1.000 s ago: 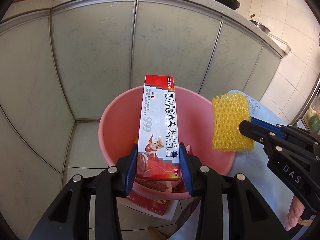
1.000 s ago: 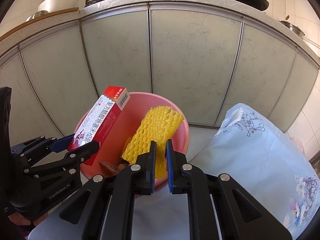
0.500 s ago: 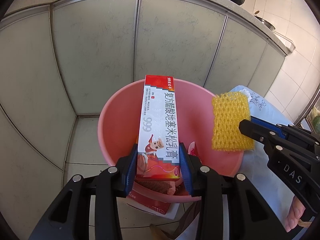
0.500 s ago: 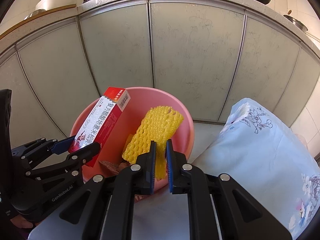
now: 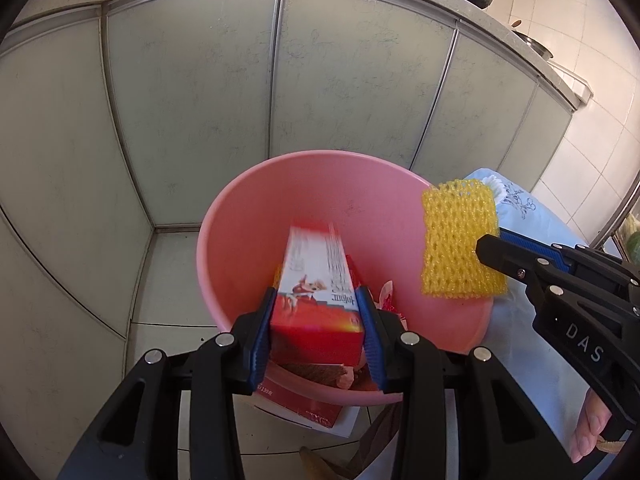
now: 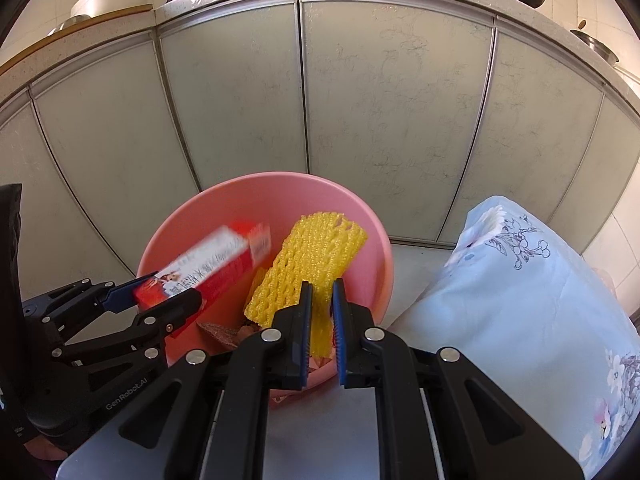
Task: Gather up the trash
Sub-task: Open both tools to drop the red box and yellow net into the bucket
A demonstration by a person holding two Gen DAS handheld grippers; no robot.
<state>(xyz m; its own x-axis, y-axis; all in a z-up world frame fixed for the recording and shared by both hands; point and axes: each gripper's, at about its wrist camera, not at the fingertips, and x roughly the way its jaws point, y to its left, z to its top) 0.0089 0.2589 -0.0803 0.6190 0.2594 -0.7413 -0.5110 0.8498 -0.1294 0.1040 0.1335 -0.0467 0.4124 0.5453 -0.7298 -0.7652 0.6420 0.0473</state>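
**Both tongs loaded over the pink basin**

Left tongs (image 5: 318,322), seen from their own camera, have their blue pads on either side of the red-and-white carton (image 5: 316,280). Its far end is blurred and tipping down into the pink basin (image 5: 248,216), so I cannot tell whether the pads grip it or have let go. The carton's long axis runs away from the camera, printed face up, far end low. To finish well, I would open fully over the basin's middle so the carton clears the near rim. The yellow foam net (image 5: 458,240) hangs at the right, above the rim.

From the right camera, the right tongs (image 6: 320,316) pinch the net's (image 6: 308,260) lower end; its length slants up and right over the basin (image 6: 376,236). The carton (image 6: 208,264) points up-right. Release the net only once it is well inside the rim.
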